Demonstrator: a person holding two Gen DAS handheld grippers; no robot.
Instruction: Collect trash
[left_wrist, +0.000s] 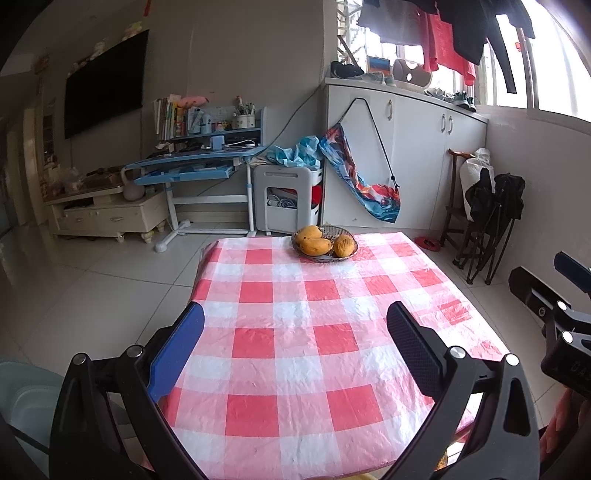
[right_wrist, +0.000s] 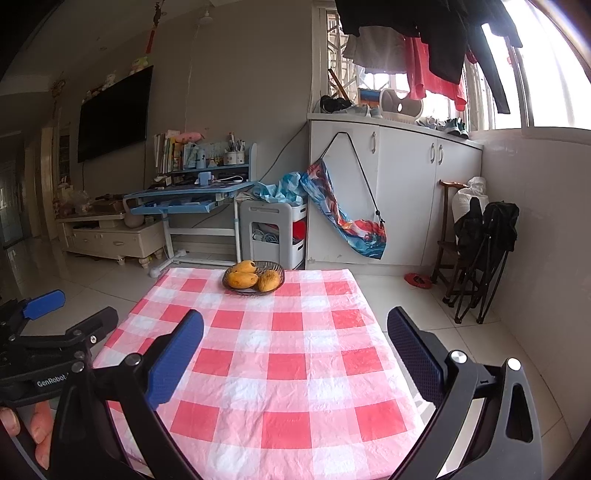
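A table under a red-and-white checked cloth (left_wrist: 295, 295) (right_wrist: 280, 350) fills the lower middle of both views. No loose trash shows on it. At its far edge stands a dark wicker bowl (left_wrist: 347, 232) (right_wrist: 275, 266) holding three yellow mangoes (left_wrist: 314, 245) (right_wrist: 242, 279). My left gripper (left_wrist: 295, 332) hangs open above the near half of the cloth, nothing between its fingers. My right gripper (right_wrist: 295, 343) is open too, over the near right part of the table, and empty. Each gripper shows at the edge of the other's view: the right one (left_wrist: 554, 295), the left one (right_wrist: 70, 314).
Pale tiled floor surrounds the table. Behind it stand a blue study desk (left_wrist: 199, 166), a white trolley (left_wrist: 291, 195), white cabinets (left_wrist: 406, 155) with a colourful bag hanging, and a folded black chair (left_wrist: 491, 221) by the right wall. A pale green chair (left_wrist: 29, 398) sits at lower left.
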